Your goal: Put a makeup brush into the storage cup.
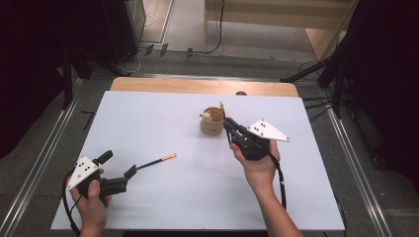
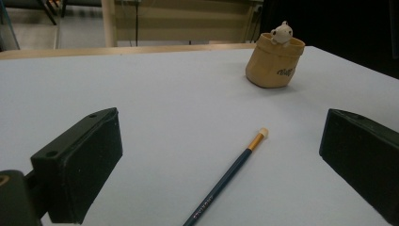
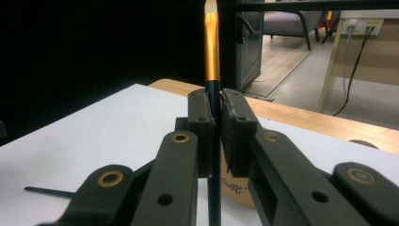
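Your right tongs [image 3: 214, 129] are pinching a pencil [image 3: 211, 42] upright over the holder [image 1: 211, 123], so lower it straight in. Left tongs [image 2: 221, 160] sit spread around the other pencil [image 2: 230, 176] lying toward the table's near-left corner; centre them before you squeeze.

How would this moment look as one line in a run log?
right gripper: shut on upright pencil over tan cup | left gripper: open, second pencil lying between fingers

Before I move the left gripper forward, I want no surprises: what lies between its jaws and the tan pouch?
In the left gripper view, a dark pencil lies on the white table there, eraser end toward the tan pouch.
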Demonstrator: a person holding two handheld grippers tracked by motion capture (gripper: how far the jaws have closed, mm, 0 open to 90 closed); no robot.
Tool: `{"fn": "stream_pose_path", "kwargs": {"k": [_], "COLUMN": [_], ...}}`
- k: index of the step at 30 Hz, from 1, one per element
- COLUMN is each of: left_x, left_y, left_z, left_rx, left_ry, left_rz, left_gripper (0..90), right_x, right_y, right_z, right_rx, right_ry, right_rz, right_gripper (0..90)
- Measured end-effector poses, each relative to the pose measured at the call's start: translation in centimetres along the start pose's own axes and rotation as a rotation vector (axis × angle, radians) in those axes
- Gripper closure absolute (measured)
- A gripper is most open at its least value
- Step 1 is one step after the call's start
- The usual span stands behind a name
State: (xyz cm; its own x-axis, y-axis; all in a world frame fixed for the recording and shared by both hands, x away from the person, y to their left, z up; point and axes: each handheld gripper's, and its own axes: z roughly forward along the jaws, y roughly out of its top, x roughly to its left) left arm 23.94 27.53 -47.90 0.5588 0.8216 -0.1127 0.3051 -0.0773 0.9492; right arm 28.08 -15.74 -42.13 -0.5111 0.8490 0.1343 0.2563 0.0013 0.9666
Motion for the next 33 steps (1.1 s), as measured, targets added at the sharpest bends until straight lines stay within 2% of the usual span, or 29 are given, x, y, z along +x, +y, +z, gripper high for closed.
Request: {"fn": "stream_pose_path", "kwargs": {"k": [9, 13, 26, 33], "left_x": [0.0, 0.0, 0.0, 0.0], "left_y": [0.0, 0.0, 0.0, 0.0], "left_z": [0.0, 0.0, 0.0, 0.0], "left_rx": [-0.002, -0.004, -0.002, -0.004], "left_ry": [-0.001, -0.001, -0.003, -0.002], "left_rz": [-0.003, -0.004, -0.004, -0.006], "left_gripper": [0.7, 0.6, 0.7, 0.6], "right_x": [-0.6, -1.0, -2.4, -2.4], "right_y": [0.8, 1.5, 2.5, 3.0], "right_z": [0.4, 0.8, 2.3, 3.5], "right_rx": [-0.027, -0.060, -0.108, -0.108], "right_ry": [0.024, 0.038, 0.016, 0.009], "right_rz": [0.024, 0.039, 0.065, 0.044], "right_gripper": [84.8, 84.8, 84.8, 84.7]}}
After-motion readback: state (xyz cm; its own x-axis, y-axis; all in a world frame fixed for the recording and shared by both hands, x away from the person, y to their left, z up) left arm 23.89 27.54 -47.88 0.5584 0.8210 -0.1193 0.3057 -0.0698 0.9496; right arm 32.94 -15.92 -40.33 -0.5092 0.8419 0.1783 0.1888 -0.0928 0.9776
